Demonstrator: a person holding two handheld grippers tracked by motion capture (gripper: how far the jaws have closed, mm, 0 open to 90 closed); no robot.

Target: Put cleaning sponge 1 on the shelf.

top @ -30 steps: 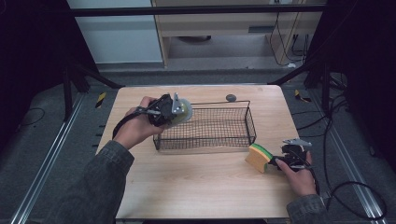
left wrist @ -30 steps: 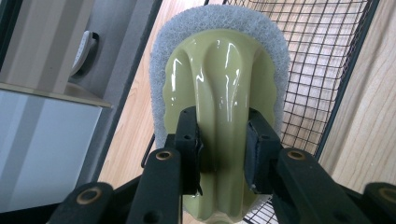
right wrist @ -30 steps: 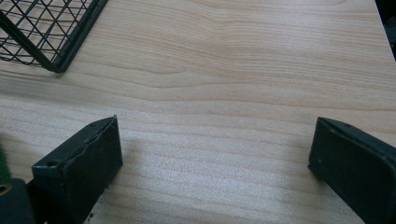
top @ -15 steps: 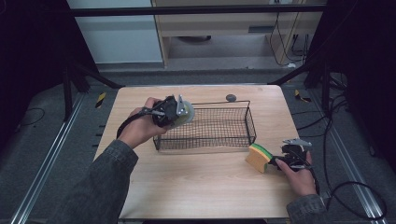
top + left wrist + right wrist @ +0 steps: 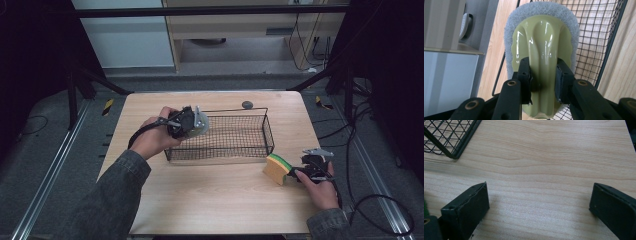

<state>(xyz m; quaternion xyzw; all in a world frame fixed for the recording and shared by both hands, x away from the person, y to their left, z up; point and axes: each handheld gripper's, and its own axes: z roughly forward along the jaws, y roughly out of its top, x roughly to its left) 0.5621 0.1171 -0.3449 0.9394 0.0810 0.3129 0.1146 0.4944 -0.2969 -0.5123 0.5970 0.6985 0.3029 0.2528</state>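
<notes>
The left gripper [image 5: 192, 122] has moved only a tiny bit since a second ago; it was already up by the left end of the wire basket [image 5: 220, 150], and the scrubber [image 5: 201, 123] has come along with it. The right gripper [image 5: 305, 172] has not moved.

The left gripper's jaws are clamped tight on the shiny green handle of the scrubber [image 5: 541, 50]. Its fuzzy grey pad points toward the basket, just above the basket's left rim.

The right gripper [image 5: 537, 202] rests on the table [image 5: 220, 200] off the basket's right end, with its jaws spread wide and nothing between them. A yellow and green sponge [image 5: 277, 167] sits just beside it, near the basket's right corner.

It looks like the job now is putting the scrubber into the basket. For the next move, the left hand should carry it over the rim, lower it inside, then let go. The pad could bump the wire edge, so it needs to go high enough first.
</notes>
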